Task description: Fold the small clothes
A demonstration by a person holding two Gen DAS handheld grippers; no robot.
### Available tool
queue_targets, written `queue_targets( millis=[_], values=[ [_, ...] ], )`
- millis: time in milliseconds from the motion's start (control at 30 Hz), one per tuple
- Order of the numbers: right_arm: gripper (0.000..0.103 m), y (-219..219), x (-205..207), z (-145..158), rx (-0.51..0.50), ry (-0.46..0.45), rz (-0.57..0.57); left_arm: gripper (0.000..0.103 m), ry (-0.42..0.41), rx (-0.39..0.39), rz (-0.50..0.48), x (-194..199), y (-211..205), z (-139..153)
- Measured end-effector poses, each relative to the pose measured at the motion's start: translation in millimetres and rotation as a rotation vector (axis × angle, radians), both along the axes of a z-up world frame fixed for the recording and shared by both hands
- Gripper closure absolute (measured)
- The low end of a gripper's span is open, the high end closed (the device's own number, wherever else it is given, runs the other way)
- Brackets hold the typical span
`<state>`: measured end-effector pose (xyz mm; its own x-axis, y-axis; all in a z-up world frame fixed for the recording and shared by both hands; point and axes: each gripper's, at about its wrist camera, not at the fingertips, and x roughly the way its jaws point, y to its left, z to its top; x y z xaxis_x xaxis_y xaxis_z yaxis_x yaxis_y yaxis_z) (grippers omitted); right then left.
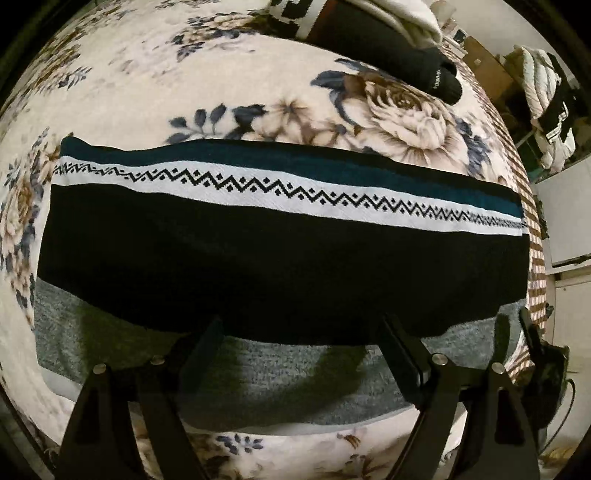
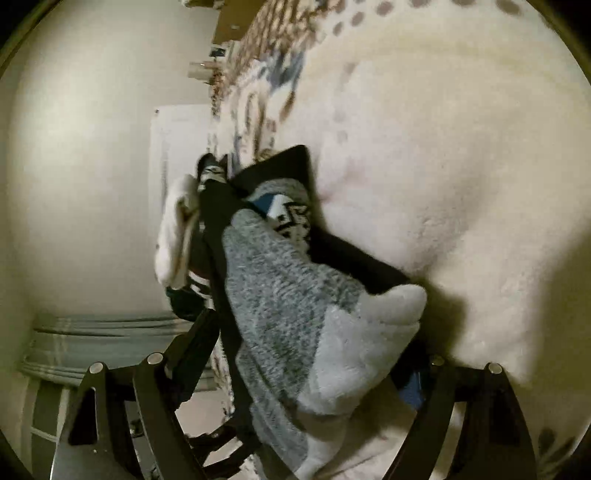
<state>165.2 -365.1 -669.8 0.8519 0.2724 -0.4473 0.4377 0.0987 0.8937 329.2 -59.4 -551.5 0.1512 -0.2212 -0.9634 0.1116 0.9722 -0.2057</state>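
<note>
A long sock [image 1: 258, 254] with teal, white zigzag, black and grey bands lies flat across the floral blanket [image 1: 147, 99]. My left gripper [image 1: 301, 332] hovers open just above its grey band, touching nothing. In the right wrist view, the same sock's grey and white toe end [image 2: 295, 306] hangs between my right gripper's fingers [image 2: 207, 332]. The right finger is mostly hidden by the fabric, and the right gripper [image 2: 310, 354] looks shut on the sock.
A black sock [image 1: 424, 70] and pale folded clothes [image 1: 402, 18] lie at the far side of the blanket. More clothes [image 1: 546, 96] hang at the right past the bed edge. The right wrist view shows a cream wall [image 2: 81, 184] and a heap of socks [image 2: 184, 236].
</note>
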Motion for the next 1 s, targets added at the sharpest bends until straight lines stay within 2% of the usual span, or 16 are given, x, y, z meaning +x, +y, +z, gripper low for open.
queue_targets(
  millis=[167, 267, 367, 567, 633, 767, 800, 867, 900, 1000],
  values=[
    [0.016, 4, 8, 7, 0.001, -0.048, 0.046, 0.02, -0.004, 0.031, -0.025, 1, -4, -9],
    [0.016, 5, 16, 3, 0.004, -0.031, 0.049, 0.019, 0.008, 0.039, -0.027, 4, -4, -15],
    [0.016, -5, 27, 0, 0.018, -0.044, 0.029, 0.016, 0.023, 0.031, -0.019, 10, -4, -19],
    [0.016, -11, 62, 10, -0.015, -0.1, 0.034, 0.0, 0.054, -0.016, 0.013, 21, -2, -27],
    [0.016, -12, 73, 8, -0.033, -0.09, 0.048, 0.0, 0.067, -0.006, 0.02, 25, -3, -30],
    [0.021, -17, 80, -5, 0.007, -0.075, 0.02, 0.0, 0.084, 0.04, 0.03, 31, -8, -39],
    [0.027, -18, 79, -5, 0.015, -0.072, 0.01, 0.0, 0.084, 0.056, 0.034, 32, -9, -40],
    [0.053, -18, 79, -8, 0.038, -0.067, -0.015, 0.0, 0.078, 0.086, 0.04, 31, -12, -41],
    [0.075, -19, 79, -9, 0.051, -0.069, -0.019, 0.0, 0.078, 0.093, 0.044, 32, -14, -42],
    [0.078, -18, 89, 1, 0.023, -0.041, -0.031, 0.0, 0.089, 0.088, 0.05, 33, -12, -39]
  ],
)
